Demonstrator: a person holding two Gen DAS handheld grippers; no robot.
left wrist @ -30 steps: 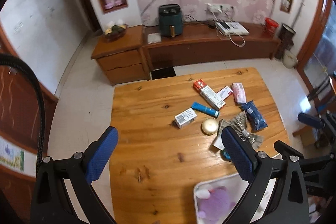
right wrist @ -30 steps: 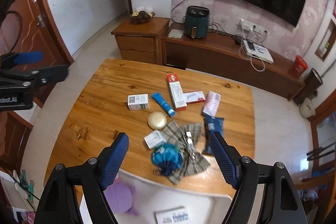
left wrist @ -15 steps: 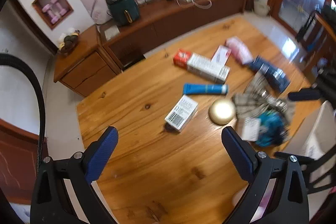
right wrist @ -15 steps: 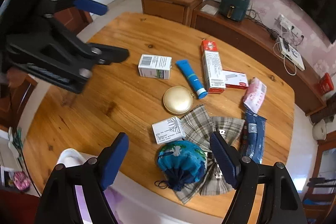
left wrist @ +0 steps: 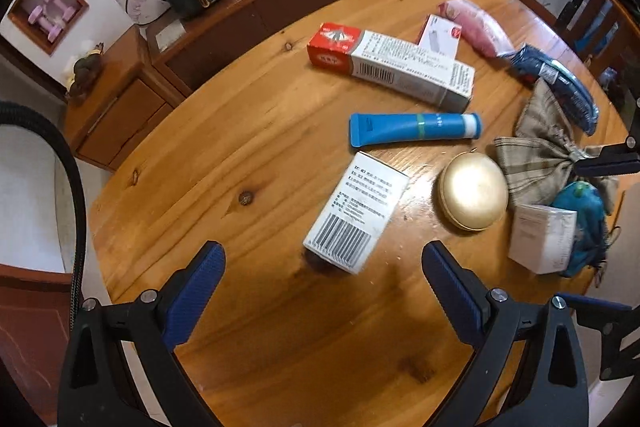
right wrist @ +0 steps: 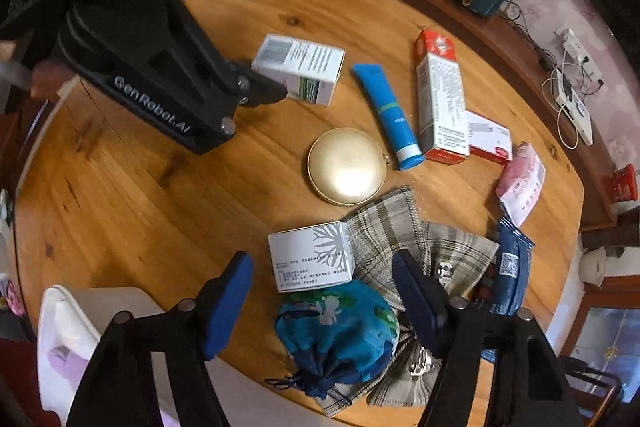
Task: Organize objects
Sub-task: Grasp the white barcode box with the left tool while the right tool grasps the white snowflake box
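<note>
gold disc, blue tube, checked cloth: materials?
Gold disc: looks like metal or metallised plastic, satin sheen with a soft glare spot. Blue tube: likely soft plastic, matte, crimped flat end. Checked cloth: woven fabric, folds and creases.

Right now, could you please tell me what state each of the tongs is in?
Left tongs: open, holding nothing, above the barcode box.
Right tongs: closing but not yet gripping; the blue drawstring pouch sits between the pads.
</note>
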